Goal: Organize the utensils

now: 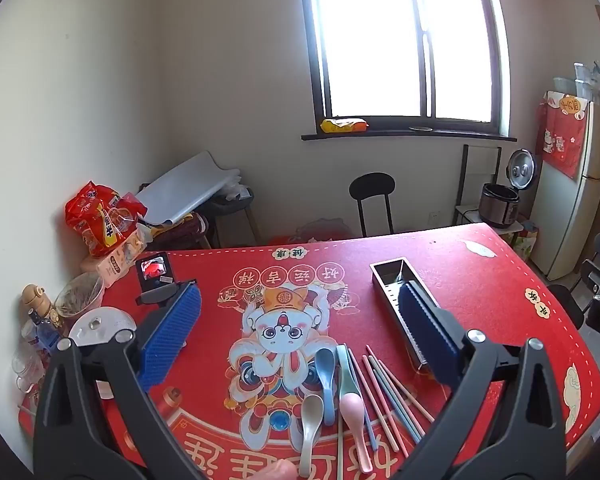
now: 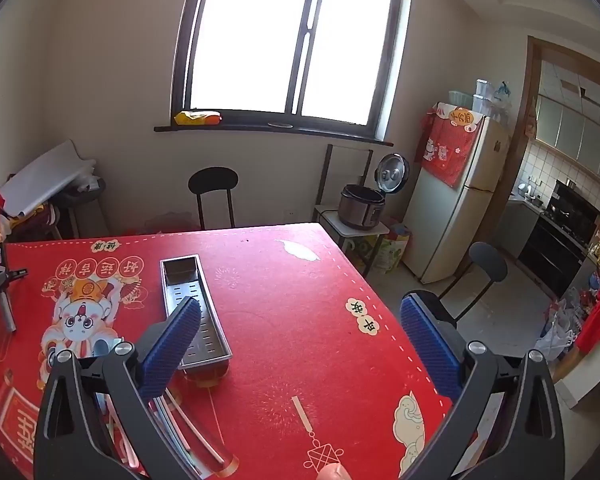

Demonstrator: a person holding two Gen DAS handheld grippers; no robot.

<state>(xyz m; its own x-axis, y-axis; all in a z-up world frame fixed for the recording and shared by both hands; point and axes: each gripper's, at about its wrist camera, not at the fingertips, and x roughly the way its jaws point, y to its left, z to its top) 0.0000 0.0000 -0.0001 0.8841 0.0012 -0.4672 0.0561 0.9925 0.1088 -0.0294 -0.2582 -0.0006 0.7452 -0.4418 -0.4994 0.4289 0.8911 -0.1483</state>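
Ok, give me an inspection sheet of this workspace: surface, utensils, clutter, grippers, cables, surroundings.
Surface: table under a red printed cloth.
Job's things: spoons and chopsticks lie loose at the near edge; steel tray beside them, nothing seen in it.
Clutter: snack bags, bowl, bottles, small camera at the left.
Grippers: left gripper open over the utensils; right gripper open, holding nothing.
Cables: nothing seen.
Surroundings: window, chair, cooker, fridge.

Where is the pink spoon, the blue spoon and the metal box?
pink spoon point(image 1: 352, 403), left wrist view, on its bowl.
blue spoon point(image 1: 325, 364), left wrist view, on its bowl.
metal box point(image 2: 188, 286), right wrist view, on its slotted floor.
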